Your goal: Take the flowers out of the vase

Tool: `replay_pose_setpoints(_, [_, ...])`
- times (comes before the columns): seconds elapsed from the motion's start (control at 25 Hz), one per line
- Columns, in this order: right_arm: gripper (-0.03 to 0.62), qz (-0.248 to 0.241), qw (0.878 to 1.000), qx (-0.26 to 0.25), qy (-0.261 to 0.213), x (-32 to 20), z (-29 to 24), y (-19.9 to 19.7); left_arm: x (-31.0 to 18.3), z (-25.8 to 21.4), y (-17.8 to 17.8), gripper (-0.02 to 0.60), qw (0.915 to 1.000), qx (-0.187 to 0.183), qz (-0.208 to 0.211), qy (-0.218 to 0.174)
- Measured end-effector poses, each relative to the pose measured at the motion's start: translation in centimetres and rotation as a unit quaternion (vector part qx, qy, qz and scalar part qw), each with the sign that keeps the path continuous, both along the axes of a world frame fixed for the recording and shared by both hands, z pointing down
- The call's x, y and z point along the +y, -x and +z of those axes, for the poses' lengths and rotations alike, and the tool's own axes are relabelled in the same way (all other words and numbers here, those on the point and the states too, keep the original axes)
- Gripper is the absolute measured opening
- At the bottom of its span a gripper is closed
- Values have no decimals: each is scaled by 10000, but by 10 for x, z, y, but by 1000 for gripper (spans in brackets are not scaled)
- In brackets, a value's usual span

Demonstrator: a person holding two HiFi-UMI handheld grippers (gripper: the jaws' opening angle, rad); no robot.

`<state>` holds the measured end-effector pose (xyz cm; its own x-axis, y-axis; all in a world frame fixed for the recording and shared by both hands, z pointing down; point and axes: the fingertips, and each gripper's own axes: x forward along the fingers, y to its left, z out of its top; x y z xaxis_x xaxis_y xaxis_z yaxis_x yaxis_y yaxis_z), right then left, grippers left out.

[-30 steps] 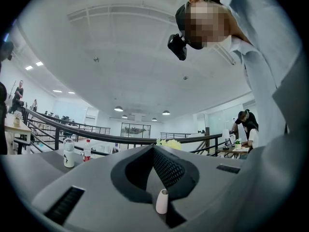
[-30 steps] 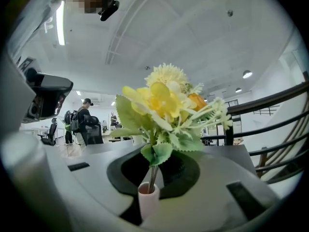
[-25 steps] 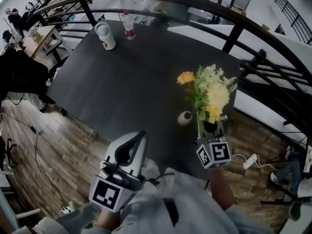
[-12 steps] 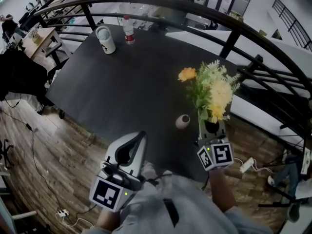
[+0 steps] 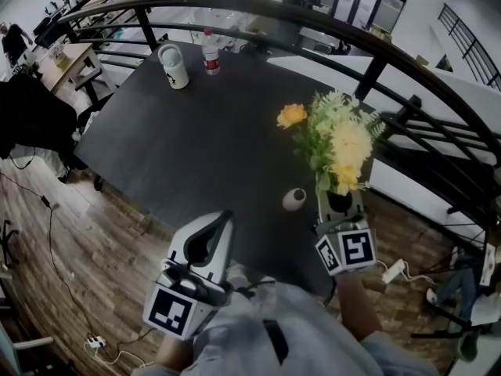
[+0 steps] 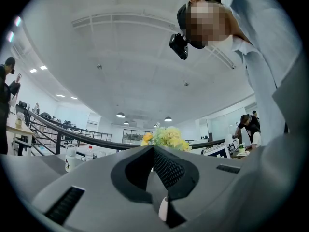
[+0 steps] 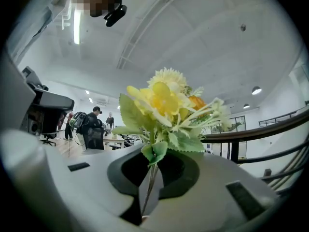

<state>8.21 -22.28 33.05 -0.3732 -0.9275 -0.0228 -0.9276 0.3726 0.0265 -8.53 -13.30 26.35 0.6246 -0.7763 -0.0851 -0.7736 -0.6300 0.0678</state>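
Observation:
My right gripper [image 5: 339,204] is shut on the stems of a bunch of yellow and pale-green flowers [image 5: 335,142], held upright above the dark table [image 5: 196,139]. In the right gripper view the thin stems [image 7: 149,187] run down between the jaws and the blooms [image 7: 164,105] stand above them. The small white vase [image 5: 294,200] stands on the table just left of that gripper, with nothing in its mouth. Near the table's front edge my left gripper [image 5: 210,237] is shut and holds nothing. The left gripper view shows the flowers [image 6: 166,137] beyond its jaws.
A white mug [image 5: 174,65] and a plastic bottle [image 5: 210,52] stand at the table's far edge. A dark curved railing [image 5: 376,53] runs behind and to the right. A power strip [image 5: 391,271] lies on the wooden floor at the right.
The right gripper has risen with the flowers, so the bunch stands higher and apart from the vase. The vase stays on the table. The left gripper has kept still.

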Motion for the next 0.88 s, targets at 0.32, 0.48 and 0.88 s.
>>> replay_pose_setpoints(0.32, [32, -306, 9993, 144, -137, -4, -13, 20, 2, -2, 11, -2, 9997, 46, -220, -22])
replay_pose_setpoints(0.48, [32, -528, 9984, 171, -98, -5, -12, 31, 4, -2, 14, -2, 9994, 42, -350, -25])
replay_pose_setpoints(0.88, [32, -1192, 9918, 214, 404, -11, 18, 84, 5, 1, 47, -2, 9972, 9, -744, 50])
